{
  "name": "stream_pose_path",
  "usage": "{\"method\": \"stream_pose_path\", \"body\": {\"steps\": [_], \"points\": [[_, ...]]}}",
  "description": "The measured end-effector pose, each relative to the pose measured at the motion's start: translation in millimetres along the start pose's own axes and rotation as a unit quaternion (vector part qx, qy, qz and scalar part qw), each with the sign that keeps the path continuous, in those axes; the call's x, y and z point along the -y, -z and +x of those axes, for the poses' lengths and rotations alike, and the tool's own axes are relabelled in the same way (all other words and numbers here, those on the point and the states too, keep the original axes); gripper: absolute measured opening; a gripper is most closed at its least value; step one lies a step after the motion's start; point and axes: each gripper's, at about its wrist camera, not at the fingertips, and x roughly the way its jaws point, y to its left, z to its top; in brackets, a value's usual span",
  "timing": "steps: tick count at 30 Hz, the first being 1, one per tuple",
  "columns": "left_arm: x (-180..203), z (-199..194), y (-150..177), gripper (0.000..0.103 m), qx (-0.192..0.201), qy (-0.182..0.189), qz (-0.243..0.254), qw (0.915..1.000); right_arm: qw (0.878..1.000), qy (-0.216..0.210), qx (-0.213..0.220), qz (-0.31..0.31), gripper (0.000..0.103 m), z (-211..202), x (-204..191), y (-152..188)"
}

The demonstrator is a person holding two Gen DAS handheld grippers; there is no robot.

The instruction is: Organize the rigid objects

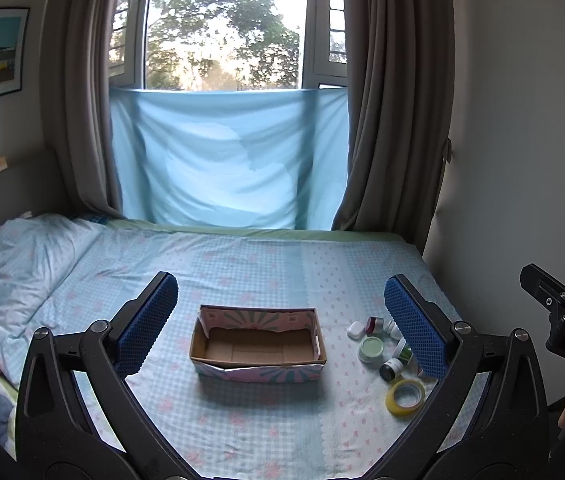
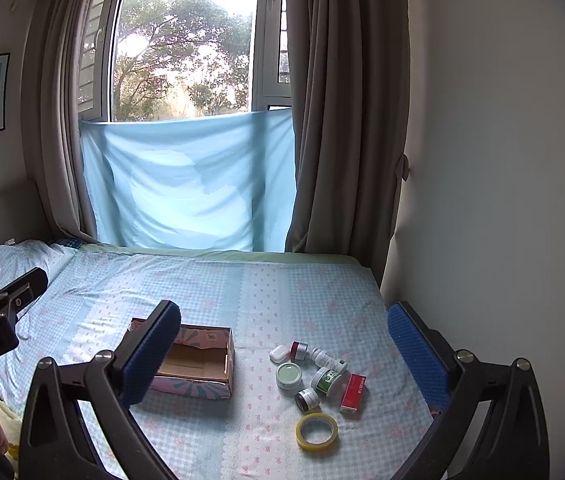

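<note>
I see the bed (image 1: 266, 264) filling both views, covered in a pale blue checked sheet with pink flowers, with a pillow (image 1: 22, 264) at its far left end. My left gripper (image 1: 282, 320) hangs above the bed with its blue-padded fingers (image 1: 148, 320) spread wide apart, holding nothing and touching nothing; the cardboard box (image 1: 258, 346) sits on the sheet in the gap between them, open at the top and empty. My right gripper (image 2: 282, 356) is spread just as wide, also empty and clear of everything, and the small things lie on the sheet between its fingers. These sit in a loose cluster just to the right of the box. Nearest me is a roll of yellow tape (image 2: 317, 431) lying flat. Beside it to the right lies a red carton (image 2: 353, 393). Further back are a jar with a green label (image 2: 326, 380) tipped on its side, a pale green round tin (image 2: 289, 375), a white bottle (image 2: 327, 359) lying down, a small dark jar (image 2: 307, 398), a dark red jar (image 2: 298, 350) and a white earbud case (image 2: 278, 354). Several of them touch or nearly touch each other.
</note>
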Motion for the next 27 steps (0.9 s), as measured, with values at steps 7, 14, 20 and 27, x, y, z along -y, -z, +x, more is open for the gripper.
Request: {"method": "stream_pose_path", "body": {"steps": [7,14,20,27], "points": [[-3,3,-2,0.103,-0.002,0.005,-0.001,1.0000,1.000,0.002,0.000,0.000,0.103,-1,0,0],[-3,5,-2,0.103,-0.002,0.006,0.001,1.0000,1.000,0.000,-0.002,0.002,0.103,1,0,-2],[-4,7,-3,0.103,-0.003,0.008,0.002,1.0000,1.000,0.001,-0.002,0.002,0.103,1,-1,-3],[-6,17,-6,0.103,-0.009,0.012,0.001,0.9999,1.000,0.004,-0.005,0.008,0.103,7,0,-8]]}}
